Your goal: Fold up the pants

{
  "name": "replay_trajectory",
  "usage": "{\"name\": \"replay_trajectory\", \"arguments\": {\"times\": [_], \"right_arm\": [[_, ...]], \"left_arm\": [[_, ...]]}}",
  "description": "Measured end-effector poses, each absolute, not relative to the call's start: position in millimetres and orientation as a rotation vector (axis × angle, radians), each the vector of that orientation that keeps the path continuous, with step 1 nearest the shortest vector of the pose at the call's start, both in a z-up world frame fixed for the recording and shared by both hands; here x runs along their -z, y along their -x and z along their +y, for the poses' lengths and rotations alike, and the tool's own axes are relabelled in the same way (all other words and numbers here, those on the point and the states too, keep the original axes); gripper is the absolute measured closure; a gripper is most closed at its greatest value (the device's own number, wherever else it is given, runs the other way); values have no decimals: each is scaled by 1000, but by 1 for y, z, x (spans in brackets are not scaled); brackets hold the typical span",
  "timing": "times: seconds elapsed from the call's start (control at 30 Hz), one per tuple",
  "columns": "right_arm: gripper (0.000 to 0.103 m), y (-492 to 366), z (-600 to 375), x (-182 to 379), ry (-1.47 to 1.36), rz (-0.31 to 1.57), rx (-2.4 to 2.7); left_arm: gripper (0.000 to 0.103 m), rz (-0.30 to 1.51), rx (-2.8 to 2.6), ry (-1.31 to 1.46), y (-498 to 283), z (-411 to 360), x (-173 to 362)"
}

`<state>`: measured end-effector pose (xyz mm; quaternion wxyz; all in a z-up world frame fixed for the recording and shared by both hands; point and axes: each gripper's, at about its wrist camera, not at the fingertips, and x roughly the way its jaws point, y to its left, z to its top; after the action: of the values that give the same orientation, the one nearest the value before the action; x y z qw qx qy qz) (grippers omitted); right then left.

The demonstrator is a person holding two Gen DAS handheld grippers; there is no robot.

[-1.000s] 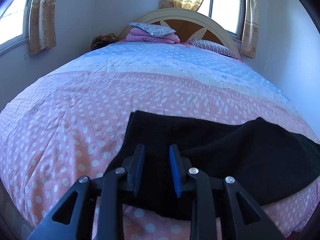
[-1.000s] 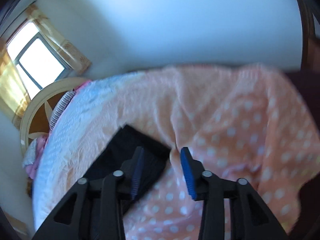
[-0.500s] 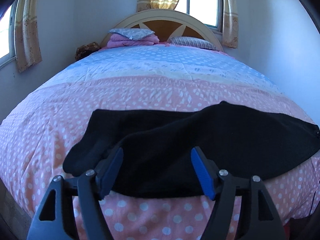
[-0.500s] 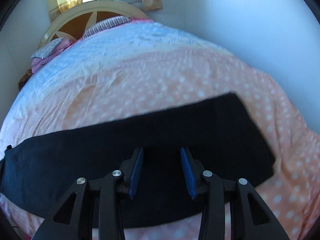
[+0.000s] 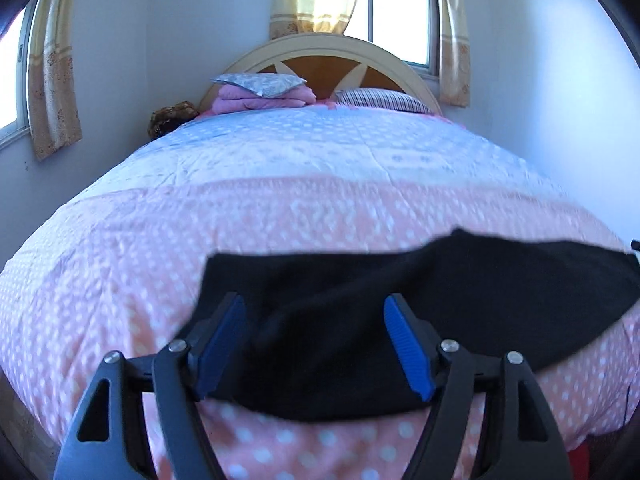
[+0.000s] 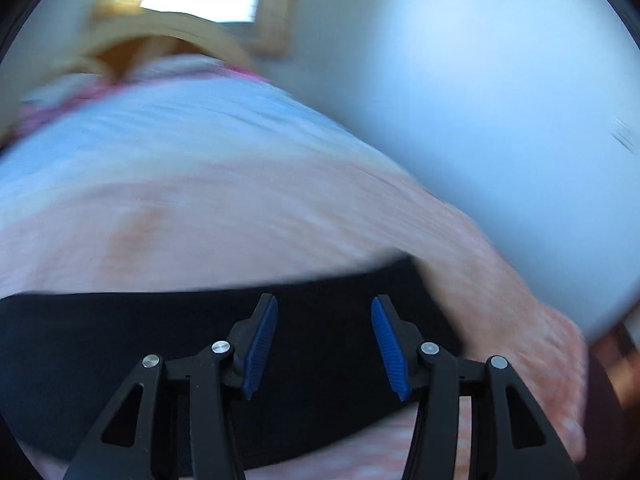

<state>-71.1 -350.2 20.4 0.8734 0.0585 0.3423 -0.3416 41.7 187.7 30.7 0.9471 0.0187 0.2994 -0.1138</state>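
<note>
The black pants lie flat in a long band across the near end of the pink polka-dot bedspread, close to the bed's foot edge. A second ago the left gripper had its 2 blue pads narrow over the dark cloth; now they stand wide apart above the pants, with nothing pressed between them and the fabric lying loose beneath. The left view has also drawn back a little, so more of the pants shows, including the left end that was partly bunched under the fingers before. The right gripper has changed more: a second ago its view was rolled steeply sideways at the corner of the pants, half a second ago it sat level over the band, and now the picture is heavily blurred. Its jaws are opening, wider than in both earlier frames, and the pads press on nothing; the pants lie under and between them. At the far end the headboard, a striped pillow and folded pink bedding look unchanged.
</note>
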Motion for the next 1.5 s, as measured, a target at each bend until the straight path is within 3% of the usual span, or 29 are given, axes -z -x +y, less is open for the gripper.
{"name": "replay_trajectory", "arguments": {"times": [0.2, 0.23, 0.27, 0.3, 0.37, 0.47, 0.6, 0.77, 0.87, 0.97, 1.07, 1.13, 1.17, 1.3, 1.43, 1.5], "right_arm": [[52, 6, -154, -28, 136, 678, 25], [61, -4, -129, -25, 155, 692, -40], [79, -14, -106, -20, 164, 711, -109], [83, -27, -81, -14, 160, 738, -190], [84, -45, -52, -5, 143, 752, -275], [84, -75, -26, 2, 97, 749, -359], [84, -98, -18, 31, 70, 846, -403], [85, -72, -37, 34, 39, 866, -407], [85, -64, -46, 37, -25, 878, -407], [85, -64, -42, 34, 3, 883, -403], [85, -65, -39, 17, 12, 856, -413], [85, -69, -45, 2, -61, 792, -429], [85, -75, -46, -5, -83, 772, -434], [85, -119, -14, -8, 10, 763, -427], [86, -174, 3, 41, 83, 932, -311], [87, -186, -15, 48, -92, 945, -326]], "left_arm": [[28, 772, 198, 21, -119, 202, -35], [32, 811, 196, 5, -128, 200, -31], [36, 837, 204, -4, -132, 199, -28], [45, 861, 230, -3, -134, 196, -27], [47, 888, 349, 25, -129, 187, -26], [58, 923, 492, -52, -122, 155, -18], [58, 985, 494, -174, -139, 129, 6], [63, 895, 293, -144, -177, 148, 16], [63, 931, 220, -74, -199, 152, 17], [60, 954, 214, -110, -198, 147, 11], [49, 940, 250, -94, -178, 161, -17], [26, 804, 232, -65, -149, 186, -42], [23, 738, 192, -55, -133, 198, -51], [23, 710, 159, -18, -93, 218, -42], [23, 773, 60, -160, -79, 212, 11], [22, 730, 83, -126, -65, 223, 21]]}}
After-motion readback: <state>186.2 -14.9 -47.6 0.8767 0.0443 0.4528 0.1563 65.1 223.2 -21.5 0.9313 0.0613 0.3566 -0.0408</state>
